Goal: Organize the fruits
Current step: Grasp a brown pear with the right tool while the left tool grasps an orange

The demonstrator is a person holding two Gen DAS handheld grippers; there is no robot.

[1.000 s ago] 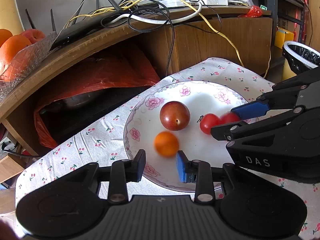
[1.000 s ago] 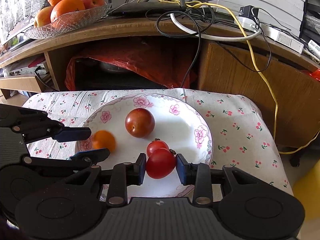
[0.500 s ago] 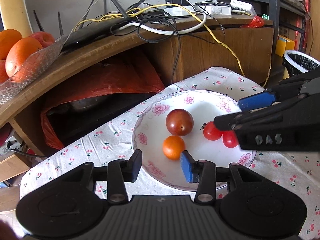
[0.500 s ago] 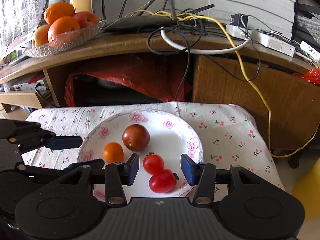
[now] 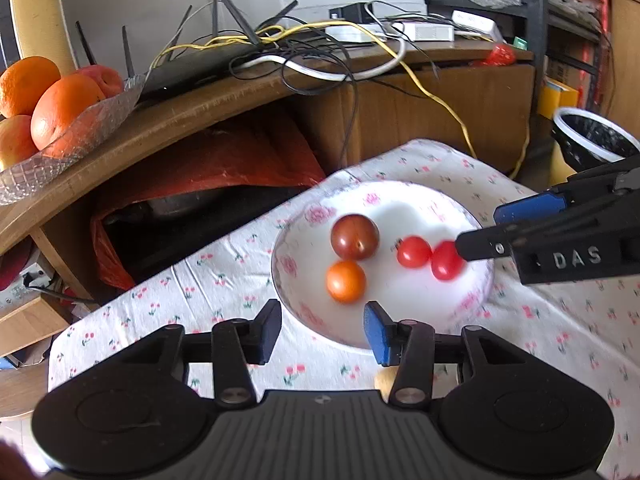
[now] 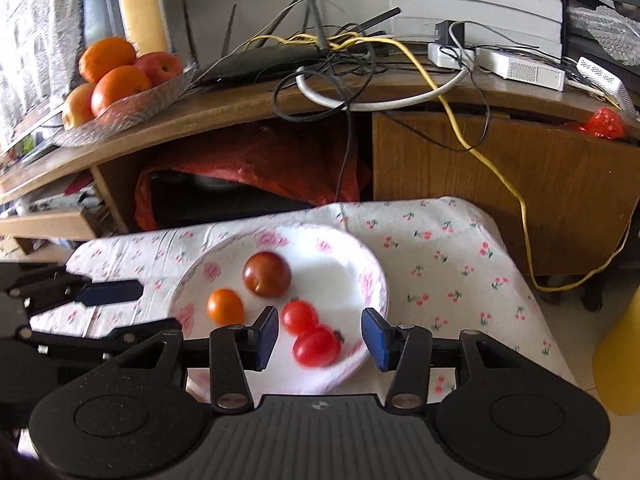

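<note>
On the cloth-covered table [image 6: 440,240] sits a flowered plate [image 6: 360,264] holding four small fruits. A dark red-brown plum [image 6: 267,274] lies toward the plate's far side, with a small orange fruit [image 6: 225,307] just beside it at the near-left. Two red tomatoes lie at the near-right: the rounder tomato [image 6: 299,317] touches the oblong tomato [image 6: 317,346], which sits close to the plate's near rim. The oblong tomato's long axis runs roughly left to right in the right wrist view, its stem end pointing right toward the plate's right edge.

The right gripper [image 6: 318,338] hangs over the plate's near rim, its jaws partly parted and just opened; the oblong tomato is seen between them, but the pads are clear of it. The left gripper [image 5: 322,332] hangs at the plate's near-left rim, jaws likewise partly parted and just widened, with nothing between them.

Beyond the table, a wooden desk [image 6: 240,108] carries a glass bowl [image 6: 132,112] of oranges and apples at its left end, and tangled cables [image 6: 340,60].
</note>
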